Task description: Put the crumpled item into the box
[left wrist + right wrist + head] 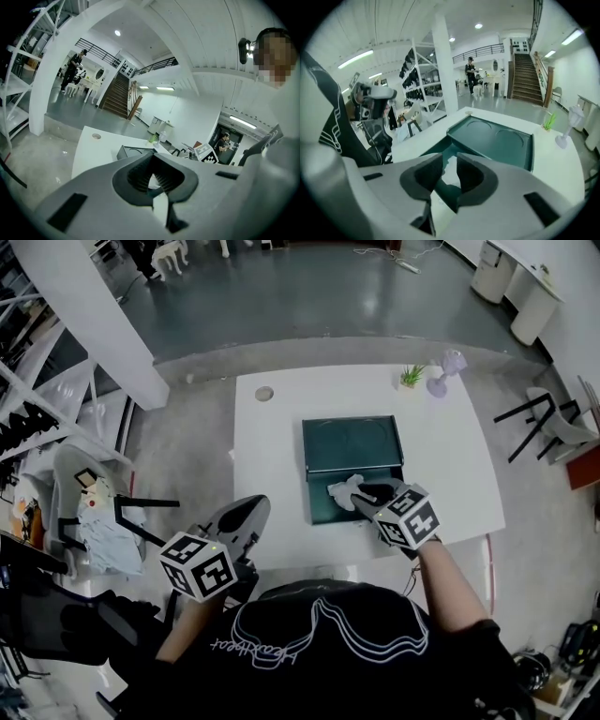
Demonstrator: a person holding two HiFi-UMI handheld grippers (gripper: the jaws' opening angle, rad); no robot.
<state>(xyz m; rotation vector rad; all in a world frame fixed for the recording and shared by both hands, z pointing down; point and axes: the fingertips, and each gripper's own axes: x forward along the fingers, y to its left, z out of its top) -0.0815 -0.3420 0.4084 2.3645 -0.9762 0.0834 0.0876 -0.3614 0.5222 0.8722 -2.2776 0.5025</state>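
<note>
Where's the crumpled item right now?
In the head view, the crumpled item lies inside the green box on the white table, right at the tips of the open right gripper.

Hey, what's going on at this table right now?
A person is working at a white table with a handheld gripper in each hand. The right gripper is over an open dark green box, its jaws apart. A crumpled white item lies in the box just in front of them and looks released rather than held. The left gripper is shut and empty, held off the table's near left edge.
</note>
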